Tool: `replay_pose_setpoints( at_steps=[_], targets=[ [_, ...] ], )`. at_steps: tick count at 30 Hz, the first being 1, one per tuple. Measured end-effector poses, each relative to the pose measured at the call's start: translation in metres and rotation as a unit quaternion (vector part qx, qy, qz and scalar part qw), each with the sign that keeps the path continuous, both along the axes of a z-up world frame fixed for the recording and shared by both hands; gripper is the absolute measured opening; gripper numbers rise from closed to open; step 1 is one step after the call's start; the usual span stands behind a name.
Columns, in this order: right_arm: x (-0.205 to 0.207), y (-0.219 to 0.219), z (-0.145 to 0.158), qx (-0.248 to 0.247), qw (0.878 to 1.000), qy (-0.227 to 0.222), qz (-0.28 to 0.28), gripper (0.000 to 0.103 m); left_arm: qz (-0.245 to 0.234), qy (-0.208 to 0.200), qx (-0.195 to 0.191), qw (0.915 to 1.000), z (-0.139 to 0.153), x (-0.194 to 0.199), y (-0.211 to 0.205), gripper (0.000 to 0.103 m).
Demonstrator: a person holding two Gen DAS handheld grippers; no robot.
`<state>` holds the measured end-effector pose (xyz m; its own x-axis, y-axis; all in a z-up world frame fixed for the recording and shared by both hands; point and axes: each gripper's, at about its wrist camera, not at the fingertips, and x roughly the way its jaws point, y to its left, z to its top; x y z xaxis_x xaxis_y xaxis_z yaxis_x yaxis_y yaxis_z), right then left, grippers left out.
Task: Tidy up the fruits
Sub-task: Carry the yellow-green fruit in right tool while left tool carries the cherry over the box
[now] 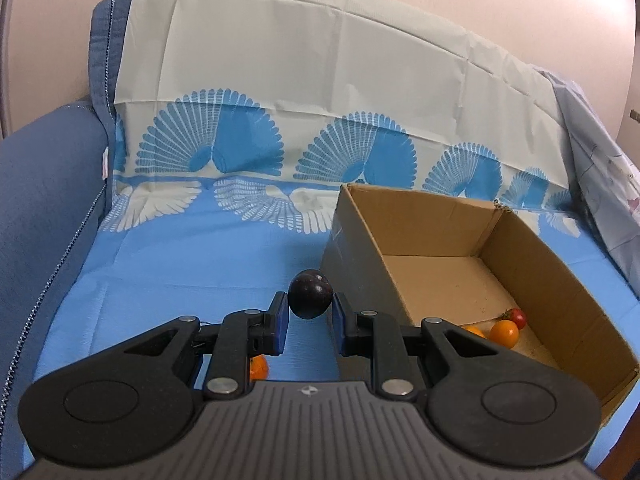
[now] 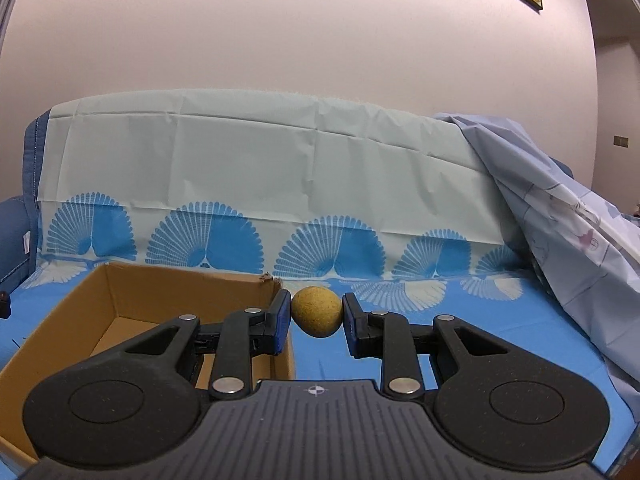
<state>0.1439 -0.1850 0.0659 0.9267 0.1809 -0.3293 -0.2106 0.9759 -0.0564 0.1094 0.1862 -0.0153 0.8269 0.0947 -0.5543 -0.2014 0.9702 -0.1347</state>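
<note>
Plum, dark purple and round (image 1: 311, 295), pinched between the blue pads of the left tool (image 1: 310, 312), lifted above the light-blue fan-patterned cloth (image 1: 192, 264) covering the blue sofa (image 1: 44, 184). Just right of it, an open brown cardboard box (image 1: 532, 264), its near corner close to the plum. Inside the box, toward the near right wall: round orange tomato (image 1: 504, 333), small red cherry tomato (image 1: 519, 317) touching it, another orange piece (image 1: 475, 330) partly hidden behind the tool's arm. Orange fruit (image 1: 258, 367) on the cloth, mostly hidden under the left tool.

Rough yellow-brown round fruit (image 2: 317, 317) clamped between the pads of the right tool (image 2: 317, 320), held beside the box's right corner, outside its wall (image 2: 60, 312). Pale blue sheet (image 2: 560, 216) draped over the sofa's right side.
</note>
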Motion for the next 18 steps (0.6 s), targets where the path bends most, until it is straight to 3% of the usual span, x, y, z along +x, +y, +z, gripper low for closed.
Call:
replay_pose_setpoints(
  at_steps=[6, 11, 18],
  targets=[
    [0.005, 0.017, -0.001, -0.003, 1.0, 0.003, 0.021, 0.029, -0.051, -0.031, -0.037, 0.9975, 0.004, -0.005, -0.019, 0.025],
    [0.005, 0.032, 0.0, -0.013, 0.999, 0.001, 0.034, 0.029, -0.112, -0.066, -0.026, 0.9912, 0.007, -0.016, -0.061, 0.025],
    [0.007, 0.04, -0.002, -0.024, 0.999, 0.006, 0.041, 0.029, -0.168, -0.065, 0.004, 0.9836, -0.003, -0.015, -0.11, 0.025]
  ],
)
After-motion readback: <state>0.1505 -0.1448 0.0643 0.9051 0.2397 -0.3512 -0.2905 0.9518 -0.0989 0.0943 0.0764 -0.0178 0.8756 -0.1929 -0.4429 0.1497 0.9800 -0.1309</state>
